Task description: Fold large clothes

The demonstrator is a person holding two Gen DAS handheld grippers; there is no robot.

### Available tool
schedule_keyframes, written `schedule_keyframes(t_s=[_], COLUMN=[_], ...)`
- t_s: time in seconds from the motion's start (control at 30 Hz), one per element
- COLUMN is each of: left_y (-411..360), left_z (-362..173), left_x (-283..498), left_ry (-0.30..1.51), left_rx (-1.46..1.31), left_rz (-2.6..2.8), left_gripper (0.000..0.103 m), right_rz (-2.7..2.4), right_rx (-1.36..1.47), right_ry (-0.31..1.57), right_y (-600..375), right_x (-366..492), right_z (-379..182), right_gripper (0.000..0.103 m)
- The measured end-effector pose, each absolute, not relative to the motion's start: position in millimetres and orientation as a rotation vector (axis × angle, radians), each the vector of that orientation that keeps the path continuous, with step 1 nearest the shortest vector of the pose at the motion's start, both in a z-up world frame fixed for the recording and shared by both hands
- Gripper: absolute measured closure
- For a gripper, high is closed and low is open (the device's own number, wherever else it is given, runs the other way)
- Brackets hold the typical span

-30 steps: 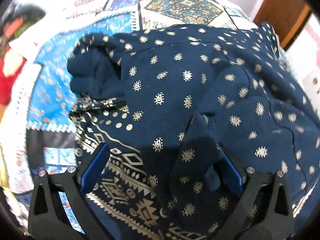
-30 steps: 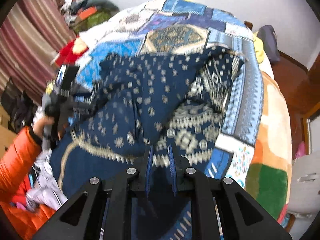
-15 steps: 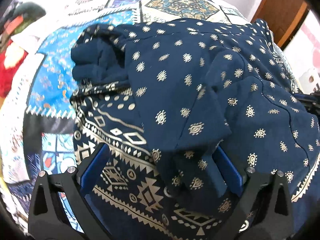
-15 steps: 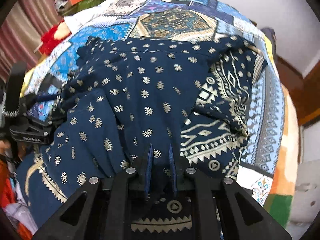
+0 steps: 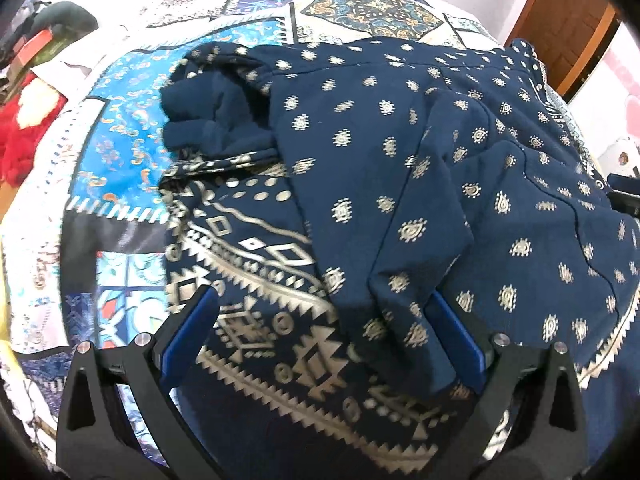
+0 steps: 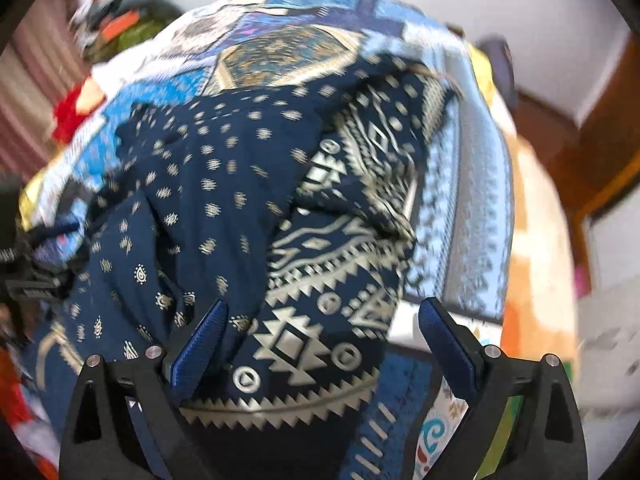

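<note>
Right tool [image 6: 322, 334] opening over navy garment [image 6: 240, 200] on patchwork quilt [image 6: 460, 208].

Soft matt navy cloth garment [image 5: 360, 168] with shiny metallic print.

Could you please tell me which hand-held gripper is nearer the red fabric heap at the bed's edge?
Left. The left hand-held gripper works the garment's side toward the red heap; the right hand-held gripper, jaws opening, sits on the far side.
</note>
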State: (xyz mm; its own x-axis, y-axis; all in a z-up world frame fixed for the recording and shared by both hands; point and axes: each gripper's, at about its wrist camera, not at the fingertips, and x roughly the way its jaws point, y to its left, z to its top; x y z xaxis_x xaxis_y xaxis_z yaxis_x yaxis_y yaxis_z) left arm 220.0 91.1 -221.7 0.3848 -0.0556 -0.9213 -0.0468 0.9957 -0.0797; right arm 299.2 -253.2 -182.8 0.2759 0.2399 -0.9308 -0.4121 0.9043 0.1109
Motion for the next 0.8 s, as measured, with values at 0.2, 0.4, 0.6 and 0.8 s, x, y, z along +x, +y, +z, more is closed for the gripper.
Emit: schedule_keyframes(t_s=[0.2,0.4,0.6,0.8], left_y=[114.1,163.4,202.7,228.6], left_z=[-187.8,-171.3,-192.1,-236.5], left_x=[212.3,235.4,271.8,326.9], left_ry=[1.12,1.088,1.122,1.193], left_rx=[-0.043,-0.07,-0.196,-0.288], left_rz=[0.033,0.161,0.186,0.217], left_gripper=[0.0,0.0,0.0,0.0], right_rz=[0.425,0.416,0.382,0.38], right_rx=[-0.006,0.084,0.132,0.206], right_ry=[1.252,1.206,1.21,1.238], right_y=[-278.7,-293.3,-300.8,-302.0], right_x=[314.0,329.6,359.9,404.7], right_z=[-175.1,-155.7,-159.8,-180.9], right_gripper=[0.008,0.007,0.008,0.008])
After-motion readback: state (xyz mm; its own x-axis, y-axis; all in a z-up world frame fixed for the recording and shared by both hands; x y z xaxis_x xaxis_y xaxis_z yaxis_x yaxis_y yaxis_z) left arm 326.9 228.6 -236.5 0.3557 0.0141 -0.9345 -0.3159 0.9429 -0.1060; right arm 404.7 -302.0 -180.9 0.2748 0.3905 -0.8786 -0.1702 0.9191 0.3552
